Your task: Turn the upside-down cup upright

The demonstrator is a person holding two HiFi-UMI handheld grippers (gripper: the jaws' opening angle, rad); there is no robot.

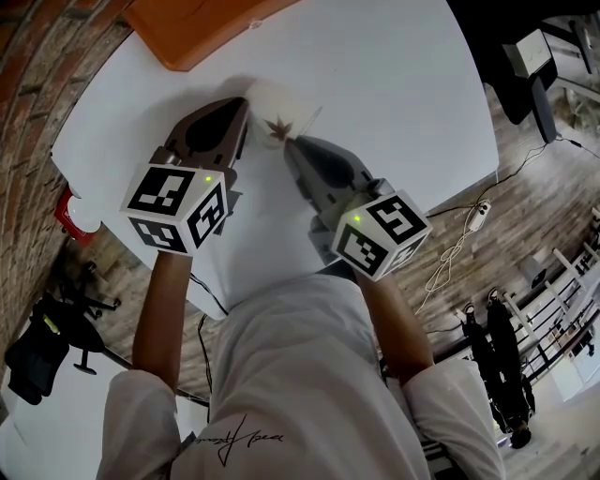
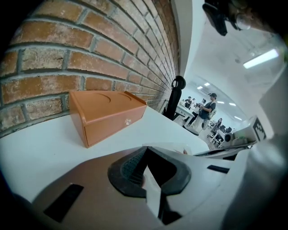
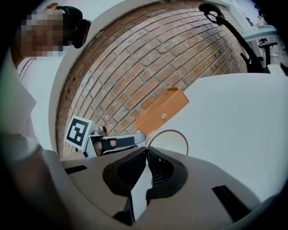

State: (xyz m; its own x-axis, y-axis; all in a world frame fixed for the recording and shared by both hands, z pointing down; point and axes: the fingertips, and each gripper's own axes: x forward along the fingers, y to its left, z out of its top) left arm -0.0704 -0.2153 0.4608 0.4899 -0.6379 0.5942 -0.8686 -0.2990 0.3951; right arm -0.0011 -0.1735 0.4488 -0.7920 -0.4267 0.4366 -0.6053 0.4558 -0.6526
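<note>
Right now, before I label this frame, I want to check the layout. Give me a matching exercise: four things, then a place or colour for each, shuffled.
Things:
1. cup
2. box
3. left gripper
4. right gripper

Places or colours:
A. orange, on the table beside the brick wall
B. at the cup's right edge
C. pale, with a leaf print, between the two grippers
D. at the cup's left edge

Pairs: 1-C, 2-A, 3-D, 4-B
</note>
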